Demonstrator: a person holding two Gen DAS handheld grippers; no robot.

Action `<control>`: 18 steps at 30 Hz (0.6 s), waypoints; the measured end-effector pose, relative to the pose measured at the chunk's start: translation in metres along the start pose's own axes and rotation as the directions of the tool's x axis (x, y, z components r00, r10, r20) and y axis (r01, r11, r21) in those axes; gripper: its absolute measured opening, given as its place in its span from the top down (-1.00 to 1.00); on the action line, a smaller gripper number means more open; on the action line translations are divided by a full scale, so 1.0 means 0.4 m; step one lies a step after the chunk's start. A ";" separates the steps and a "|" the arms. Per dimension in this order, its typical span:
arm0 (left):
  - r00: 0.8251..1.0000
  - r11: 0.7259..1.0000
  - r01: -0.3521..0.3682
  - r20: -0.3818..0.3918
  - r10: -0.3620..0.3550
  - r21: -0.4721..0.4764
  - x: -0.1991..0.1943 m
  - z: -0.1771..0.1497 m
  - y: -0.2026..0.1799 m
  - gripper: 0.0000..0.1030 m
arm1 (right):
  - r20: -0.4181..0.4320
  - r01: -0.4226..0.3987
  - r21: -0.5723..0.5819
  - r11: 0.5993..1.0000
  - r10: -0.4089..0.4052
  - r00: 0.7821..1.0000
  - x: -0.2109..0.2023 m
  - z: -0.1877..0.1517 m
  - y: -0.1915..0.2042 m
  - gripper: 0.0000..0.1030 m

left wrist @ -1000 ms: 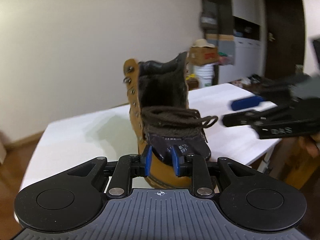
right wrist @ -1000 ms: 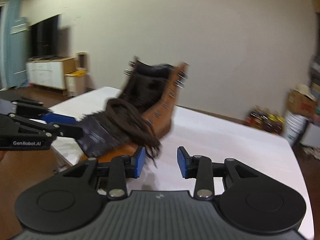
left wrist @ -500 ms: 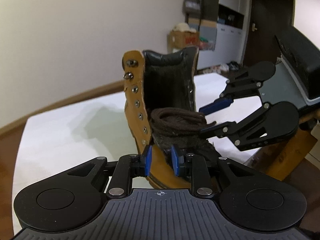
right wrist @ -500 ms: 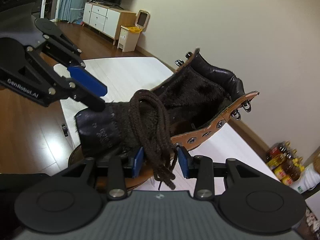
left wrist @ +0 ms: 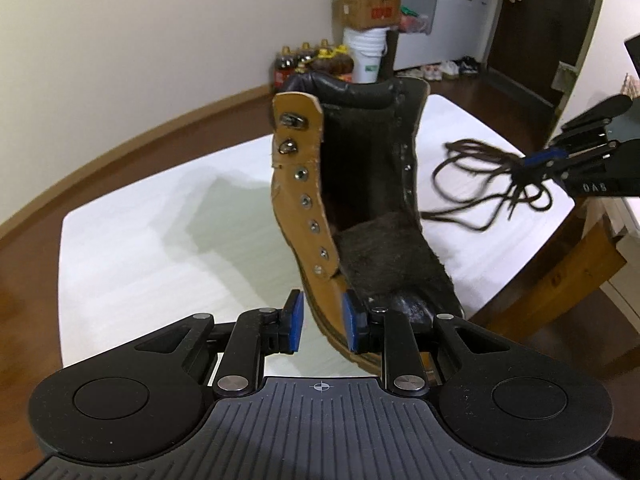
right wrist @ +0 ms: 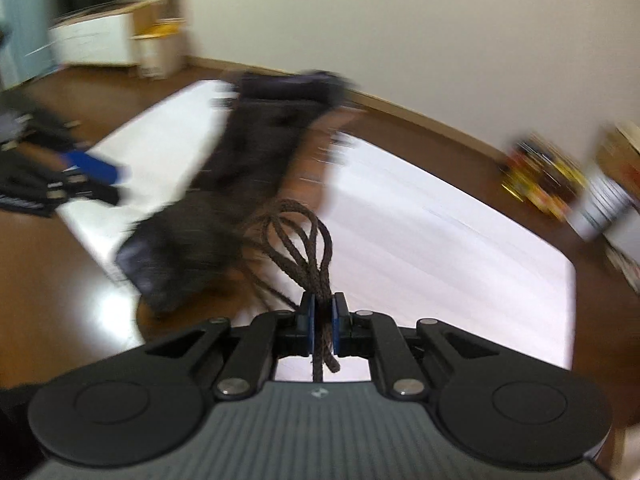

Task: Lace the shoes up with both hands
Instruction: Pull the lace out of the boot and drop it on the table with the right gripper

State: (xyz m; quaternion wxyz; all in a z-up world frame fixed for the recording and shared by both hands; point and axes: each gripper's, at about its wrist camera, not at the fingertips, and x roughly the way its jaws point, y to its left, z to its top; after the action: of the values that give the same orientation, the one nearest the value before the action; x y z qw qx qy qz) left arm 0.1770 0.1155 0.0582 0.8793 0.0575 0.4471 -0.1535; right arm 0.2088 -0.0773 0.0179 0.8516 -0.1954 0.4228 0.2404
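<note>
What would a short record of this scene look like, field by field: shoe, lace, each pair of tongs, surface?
shoe: tan boot, upright on the table, its eyelets empty, its tongue folded forward
lace: dark brown shoelace, bunched in loops, off the boot
right tongs: right tongs, jaws closing, pads pressing on the bunched lace
left tongs: left tongs, pads either side of the boot's front edge; grip cannot be told
surface: white table
background: cardboard box on a white bucket, by the far wall
</note>
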 end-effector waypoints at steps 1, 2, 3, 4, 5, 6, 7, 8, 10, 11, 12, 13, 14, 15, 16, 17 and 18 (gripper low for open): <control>1.000 1.000 0.005 -0.014 -0.005 0.004 0.003 0.007 0.005 0.55 | -0.017 0.034 0.042 0.999 -0.033 0.999 -0.006 -0.003 -0.020 0.82; 1.000 1.000 0.011 -0.029 -0.011 0.011 0.007 0.015 0.008 0.55 | -0.044 0.066 0.072 0.995 -0.063 0.997 0.010 -0.007 -0.040 0.82; 0.999 1.000 0.016 -0.044 -0.015 0.020 0.013 0.023 0.010 0.55 | -0.061 0.078 0.111 0.991 -0.072 0.996 0.031 -0.011 -0.057 0.82; 0.998 0.999 0.021 -0.053 -0.020 0.026 0.023 0.029 0.012 0.55 | -0.077 0.090 0.151 0.984 -0.079 0.994 0.053 -0.014 -0.075 0.79; 0.998 0.999 0.027 -0.062 -0.025 0.028 0.027 0.034 0.014 0.55 | -0.089 0.089 0.181 0.979 -0.074 0.993 0.070 -0.018 -0.087 0.77; 0.997 0.999 0.031 -0.075 -0.028 0.031 0.034 0.042 0.016 0.55 | -0.101 0.088 0.210 0.974 -0.068 0.993 0.085 -0.022 -0.098 0.67; 0.997 0.999 0.030 -0.078 -0.028 0.031 0.034 0.046 0.017 0.55 | -0.113 0.087 0.238 0.967 -0.061 0.992 0.101 -0.027 -0.110 0.62; 0.996 0.999 0.030 -0.083 -0.027 0.031 0.035 0.049 0.018 0.55 | -0.124 0.094 0.252 0.963 -0.064 0.990 0.106 -0.034 -0.120 0.58; 0.995 0.999 0.022 -0.097 -0.019 0.028 0.043 0.057 0.020 0.55 | -0.147 0.110 0.275 0.955 -0.072 0.987 0.112 -0.049 -0.140 0.58; 0.994 1.000 0.015 -0.106 -0.012 0.026 0.048 0.063 0.021 0.55 | -0.158 0.118 0.286 0.951 -0.075 0.985 0.116 -0.057 -0.150 0.58; 0.993 1.000 0.008 -0.114 -0.005 0.025 0.054 0.069 0.021 0.55 | -0.170 0.127 0.297 0.946 -0.078 0.982 0.119 -0.064 -0.161 0.58; 0.992 1.000 0.000 -0.124 0.003 0.029 0.061 0.076 0.019 0.55 | -0.181 0.135 0.308 0.942 -0.081 0.980 0.122 -0.072 -0.171 0.58; 0.991 0.999 -0.010 -0.134 0.015 0.037 0.067 0.083 0.016 0.55 | -0.209 0.141 0.306 0.942 -0.078 0.975 0.126 -0.088 -0.180 0.58; 0.990 0.999 -0.018 -0.140 0.024 0.043 0.071 0.088 0.014 0.55 | -0.215 0.140 0.305 0.942 -0.075 0.974 0.129 -0.090 -0.181 0.58; 0.988 0.998 -0.027 -0.150 0.034 0.048 0.075 0.097 0.009 0.55 | -0.236 0.129 0.285 0.950 -0.061 0.970 0.134 -0.108 -0.184 0.58; 0.988 0.998 -0.028 -0.153 0.035 0.049 0.078 0.103 0.007 0.55 | -0.243 0.121 0.272 0.955 -0.053 0.969 0.141 -0.115 -0.182 0.58; 0.987 0.998 -0.030 -0.156 0.037 0.047 0.079 0.111 0.005 0.55 | -0.249 0.113 0.261 0.959 -0.046 0.967 0.149 -0.122 -0.179 0.59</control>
State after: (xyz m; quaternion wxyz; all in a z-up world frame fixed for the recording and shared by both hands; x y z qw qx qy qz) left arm 0.2293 0.1000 0.0590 0.8424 0.0966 0.5102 -0.1438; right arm 0.2508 -0.1467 -0.0489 0.8219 -0.1207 0.5436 0.1197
